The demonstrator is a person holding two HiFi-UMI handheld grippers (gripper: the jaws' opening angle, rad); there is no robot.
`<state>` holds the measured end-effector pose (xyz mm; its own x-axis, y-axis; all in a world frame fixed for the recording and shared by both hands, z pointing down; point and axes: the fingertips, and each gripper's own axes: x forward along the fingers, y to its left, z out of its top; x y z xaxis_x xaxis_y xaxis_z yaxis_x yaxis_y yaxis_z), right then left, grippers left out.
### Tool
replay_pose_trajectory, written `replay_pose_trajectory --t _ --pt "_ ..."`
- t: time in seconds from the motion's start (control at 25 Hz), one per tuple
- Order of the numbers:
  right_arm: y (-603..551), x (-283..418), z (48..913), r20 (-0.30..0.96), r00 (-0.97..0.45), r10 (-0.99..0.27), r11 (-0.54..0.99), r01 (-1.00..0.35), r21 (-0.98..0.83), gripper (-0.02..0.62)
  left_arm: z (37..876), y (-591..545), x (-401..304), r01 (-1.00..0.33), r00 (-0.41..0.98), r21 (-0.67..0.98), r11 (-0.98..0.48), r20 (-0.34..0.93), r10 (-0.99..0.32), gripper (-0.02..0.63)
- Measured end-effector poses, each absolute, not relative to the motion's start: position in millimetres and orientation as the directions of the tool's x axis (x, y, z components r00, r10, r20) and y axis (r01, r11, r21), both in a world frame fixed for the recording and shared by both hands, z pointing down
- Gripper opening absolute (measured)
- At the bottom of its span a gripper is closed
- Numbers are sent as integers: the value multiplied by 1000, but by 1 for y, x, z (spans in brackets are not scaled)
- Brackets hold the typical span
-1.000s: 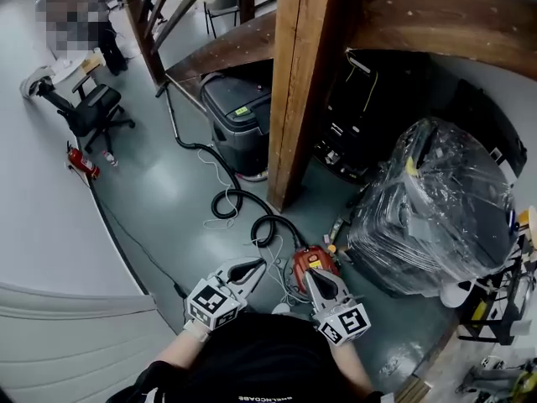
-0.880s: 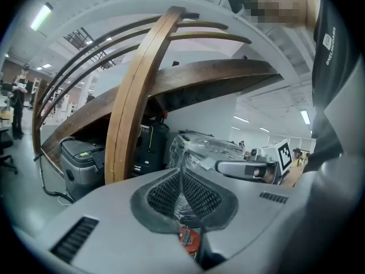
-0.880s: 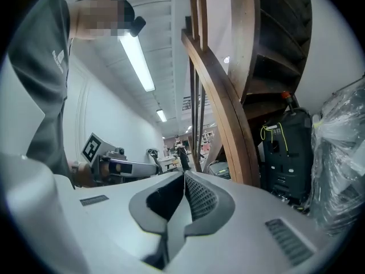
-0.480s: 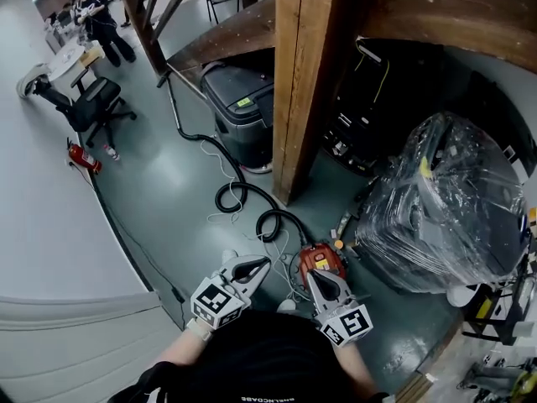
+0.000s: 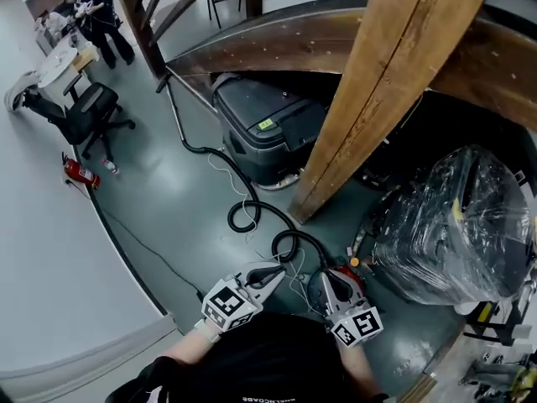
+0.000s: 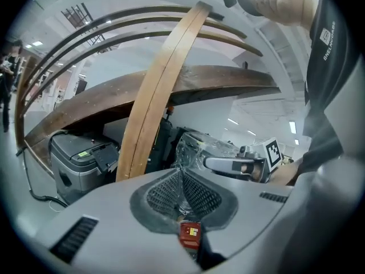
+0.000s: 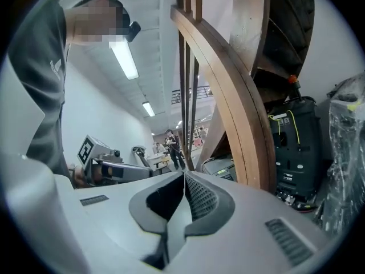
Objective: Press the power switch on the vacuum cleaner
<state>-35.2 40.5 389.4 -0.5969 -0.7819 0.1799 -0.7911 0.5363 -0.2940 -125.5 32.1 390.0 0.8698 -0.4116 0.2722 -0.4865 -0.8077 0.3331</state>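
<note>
In the head view, the small red vacuum cleaner [image 5: 349, 276] sits on the grey floor, partly hidden behind my right gripper [image 5: 323, 274]. Its black hose [image 5: 281, 240] coils away to the upper left. The right gripper is shut, with its tips just above the left side of the vacuum. My left gripper [image 5: 280, 270] is also shut and empty, pointing at the hose coil to the left of the vacuum. In the left gripper view the jaws [image 6: 182, 173] meet, and the right gripper [image 6: 236, 164] shows beyond them. The right gripper view shows closed jaws [image 7: 183, 176] aimed at the wooden beam; no switch is visible.
A slanted wooden beam [image 5: 386, 91] rises just beyond the vacuum. A grey floor machine [image 5: 268, 133] stands behind it and a plastic-wrapped bundle [image 5: 453, 225] is at right. An office chair [image 5: 88, 112], a fire extinguisher [image 5: 80, 173] and a person [image 5: 105, 15] are at far left.
The view has swung, so the beam now leans right. Both grippers sit slightly further right and stay shut, with the right one still over the red vacuum.
</note>
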Motion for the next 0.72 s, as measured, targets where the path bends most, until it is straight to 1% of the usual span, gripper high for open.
replay_pose_trajectory --t 0.16,0.32,0.52,0.72 --pt "-4 -75 379 169 -561 -811 496 -810 -312 25 389 -2 -164 -443 891 346 -827 273 -363 15" --pt "-27 -99 368 160 -540 -826 464 -814 -349 26 389 -21 -182 -411 905 360 -838 276 -325 15" --pt "-31 -106 376 181 -525 -832 440 -822 -361 26 392 -34 -176 -378 917 376 -846 278 -286 15" --pt "-31 -89 387 202 -497 -844 406 -837 -366 26 397 -42 -154 -348 923 373 -860 297 -245 15"
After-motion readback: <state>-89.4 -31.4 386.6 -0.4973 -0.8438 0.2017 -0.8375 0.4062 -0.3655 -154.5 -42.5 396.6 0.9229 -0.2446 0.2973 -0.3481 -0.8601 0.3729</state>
